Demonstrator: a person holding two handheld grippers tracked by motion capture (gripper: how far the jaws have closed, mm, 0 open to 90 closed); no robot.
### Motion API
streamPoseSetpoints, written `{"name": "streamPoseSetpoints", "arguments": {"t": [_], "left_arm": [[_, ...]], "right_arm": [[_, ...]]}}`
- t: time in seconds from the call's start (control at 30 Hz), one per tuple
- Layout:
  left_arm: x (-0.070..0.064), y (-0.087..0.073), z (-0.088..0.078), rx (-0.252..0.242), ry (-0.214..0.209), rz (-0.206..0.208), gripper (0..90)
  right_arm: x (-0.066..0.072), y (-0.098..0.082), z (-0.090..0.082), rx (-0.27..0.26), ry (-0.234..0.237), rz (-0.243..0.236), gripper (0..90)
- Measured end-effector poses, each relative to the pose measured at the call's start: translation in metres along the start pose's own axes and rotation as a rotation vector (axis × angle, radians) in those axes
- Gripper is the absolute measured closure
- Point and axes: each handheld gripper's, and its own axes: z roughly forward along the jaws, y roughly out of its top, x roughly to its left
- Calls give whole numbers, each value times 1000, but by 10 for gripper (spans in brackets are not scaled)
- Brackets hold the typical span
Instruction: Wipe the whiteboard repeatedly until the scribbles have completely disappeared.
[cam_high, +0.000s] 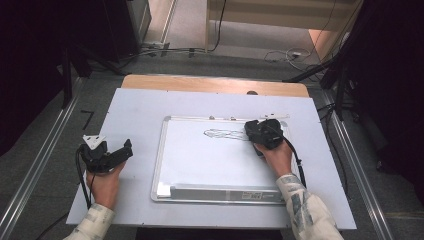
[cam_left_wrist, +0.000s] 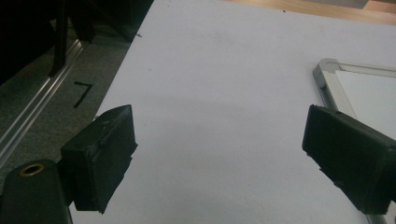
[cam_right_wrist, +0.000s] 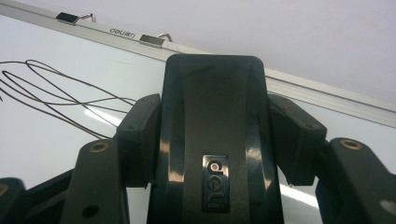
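- The left gripper (cam_high: 125, 150) rests low at the near left of the pale grey table sheet (cam_high: 135, 107), its two black jaws spread wide with bare sheet between them.
- Just right of it lies the white rectangular whiteboard with a silver metal frame (cam_high: 200, 155), flat on the sheet.
- The right gripper (cam_right_wrist: 212, 135) is clamped on a black plastic whiteboard eraser (cam_right_wrist: 215, 116), its pads pressing the eraser's two sides.
- That eraser sits against the board near its far right corner.
- Beside it, thin dark scribbled pen loops (cam_high: 225, 134) mark the white surface.
- Two small metal hanger clips (cam_right_wrist: 152, 39) sit on the far frame edge.
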Motion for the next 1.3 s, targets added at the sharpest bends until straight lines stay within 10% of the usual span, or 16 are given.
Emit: {"name": "streamPoseSetpoints", "arguments": {"t": [1.3], "left_arm": [[-1,1,0,-8,-18,-10,102]], "right_arm": [[2,-5,6,-1,10,-27,377]]}}
